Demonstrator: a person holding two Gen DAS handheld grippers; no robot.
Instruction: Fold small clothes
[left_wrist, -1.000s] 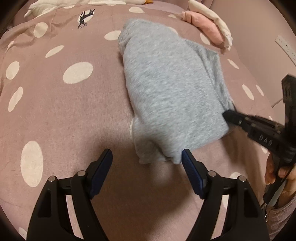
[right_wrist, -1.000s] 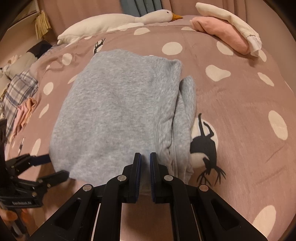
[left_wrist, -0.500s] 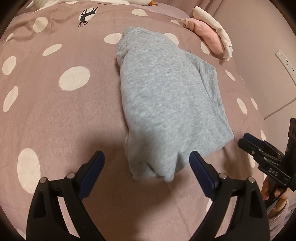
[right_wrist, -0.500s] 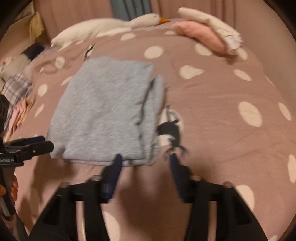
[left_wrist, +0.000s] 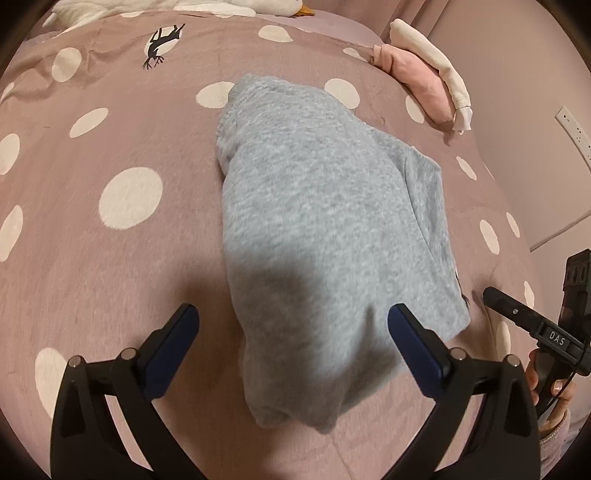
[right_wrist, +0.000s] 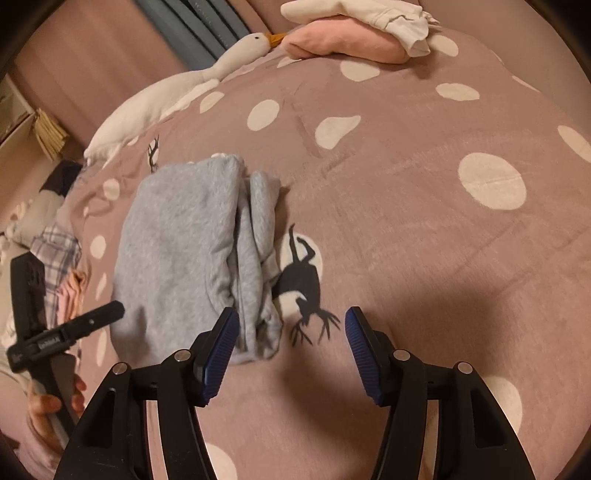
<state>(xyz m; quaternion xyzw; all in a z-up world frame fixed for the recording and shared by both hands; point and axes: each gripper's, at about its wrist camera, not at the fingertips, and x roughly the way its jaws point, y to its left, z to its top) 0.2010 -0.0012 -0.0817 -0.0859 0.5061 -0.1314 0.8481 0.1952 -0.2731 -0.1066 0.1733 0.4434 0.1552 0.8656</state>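
Now both claws opening, empty.

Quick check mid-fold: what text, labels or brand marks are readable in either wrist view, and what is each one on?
"DAS" – on the right gripper, seen in the left wrist view.
White lettering on the left gripper, in the right wrist view: too blurred to read.
No print readable on the grey garment or the bedspread.

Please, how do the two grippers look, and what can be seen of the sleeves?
Both the left gripper and the right gripper have black, angular frames with silver rivets and ribbed dark blue pads. White lettering marks the black side of each. A mauve knit sleeve shows at the right wrist.
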